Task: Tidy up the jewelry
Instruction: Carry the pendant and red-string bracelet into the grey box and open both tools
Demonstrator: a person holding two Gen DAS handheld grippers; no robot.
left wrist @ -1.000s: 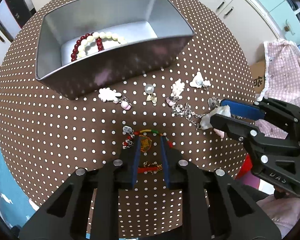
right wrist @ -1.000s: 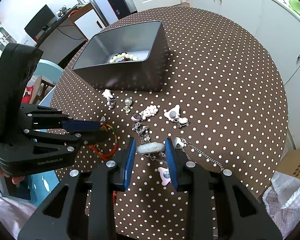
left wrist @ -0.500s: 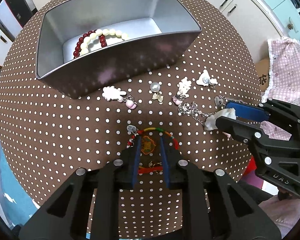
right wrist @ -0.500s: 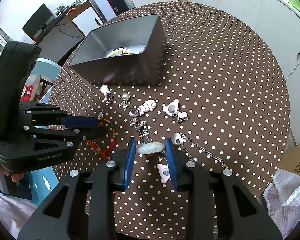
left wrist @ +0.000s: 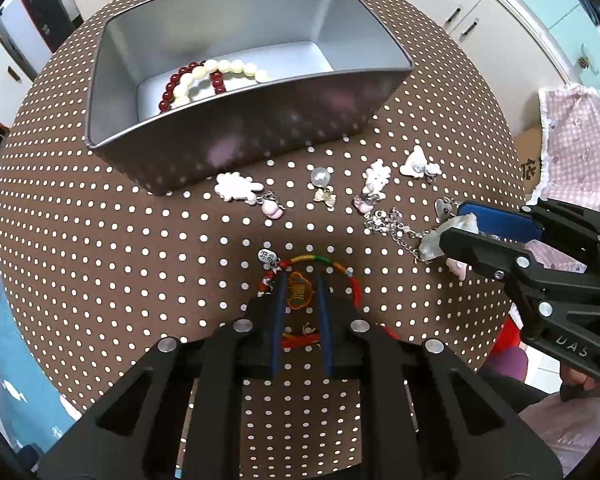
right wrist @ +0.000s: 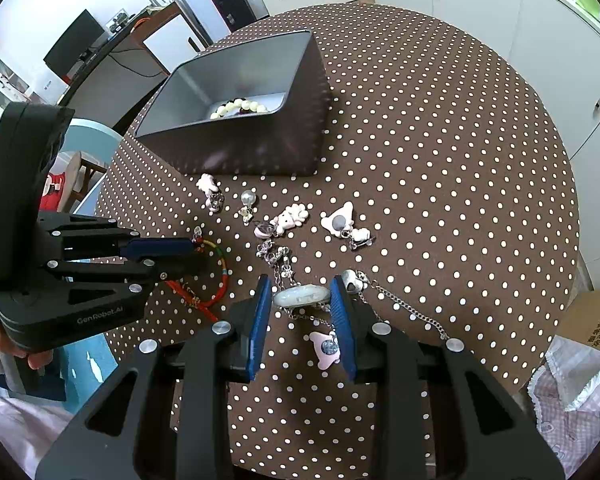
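- At the lower centre of the left wrist view, my left gripper (left wrist: pixel 300 280) has its blades narrowed around the small orange tag of the red cord bracelet (left wrist: pixel 320 261); whether they actually pinch it I cannot tell.
- At the lower centre of the right wrist view, my right gripper (right wrist: pixel 302 298) is clamped on a pale oval stone (right wrist: pixel 301 295), with its silver chain (right wrist: pixel 404 306) trailing to the right across the polka-dot tablecloth (right wrist: pixel 440 152).
- Upper centre, left view: metal tin (left wrist: pixel 236 148), holding a red bead bracelet (left wrist: pixel 172 88) and a cream bead bracelet (left wrist: pixel 228 68). I judge it the collecting place, which is why each gripper has a piece in hand.
- Middle band, between tin and grippers: loose white and pink charms (left wrist: pixel 240 190) and a pearl pendant (left wrist: pixel 321 178), laid in a row, not yet sorted.
- Writing: "GenRobot.AI" on the left gripper body at lower left of the right view; "DAS" on the right gripper body at right of the left view; printed characters on the cardboard box (right wrist: pixel 592 320), too small to read.
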